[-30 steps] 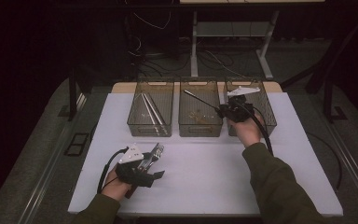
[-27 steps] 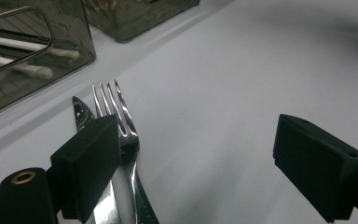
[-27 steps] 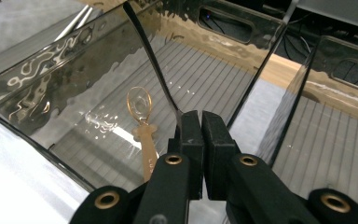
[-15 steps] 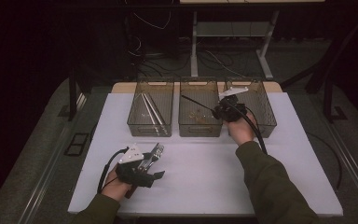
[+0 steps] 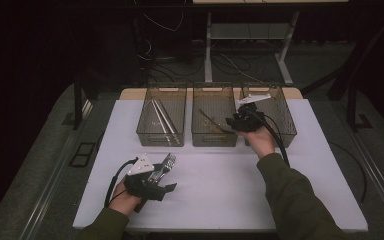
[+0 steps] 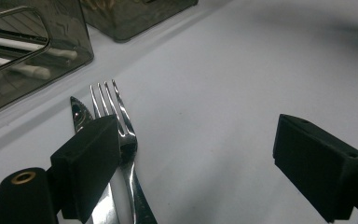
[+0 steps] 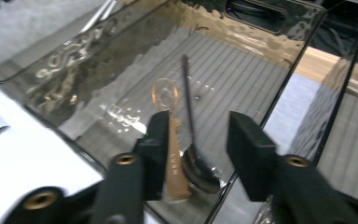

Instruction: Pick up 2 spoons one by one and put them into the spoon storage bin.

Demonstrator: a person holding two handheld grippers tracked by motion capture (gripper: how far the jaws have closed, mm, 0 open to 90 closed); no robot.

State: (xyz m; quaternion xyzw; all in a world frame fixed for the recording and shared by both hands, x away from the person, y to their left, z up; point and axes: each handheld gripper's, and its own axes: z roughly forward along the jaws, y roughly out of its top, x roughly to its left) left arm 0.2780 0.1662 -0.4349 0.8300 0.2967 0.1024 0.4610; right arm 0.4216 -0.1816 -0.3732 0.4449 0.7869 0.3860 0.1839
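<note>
My right gripper hovers over the right side of the middle bin. Its jaws have just been opening and stand apart in the right gripper view. Under them a dark spoon lies on the bin's ribbed floor, beside a copper-coloured utensil with a ring end. Neither pad touches them. My left gripper rests low over the white table near the front left, open. A silver fork and a knife lie flat against the outside of its left jaw.
Three smoky clear bins stand in a row at the back of the white table top. The left bin holds pale sticks; the right bin stands behind my right hand. A cable trails from each gripper.
My right gripper has shifted left from the right bin to the middle bin and its jaws have opened. The dark spoon it carried now lies in the middle bin. The left gripper has stayed put.
</note>
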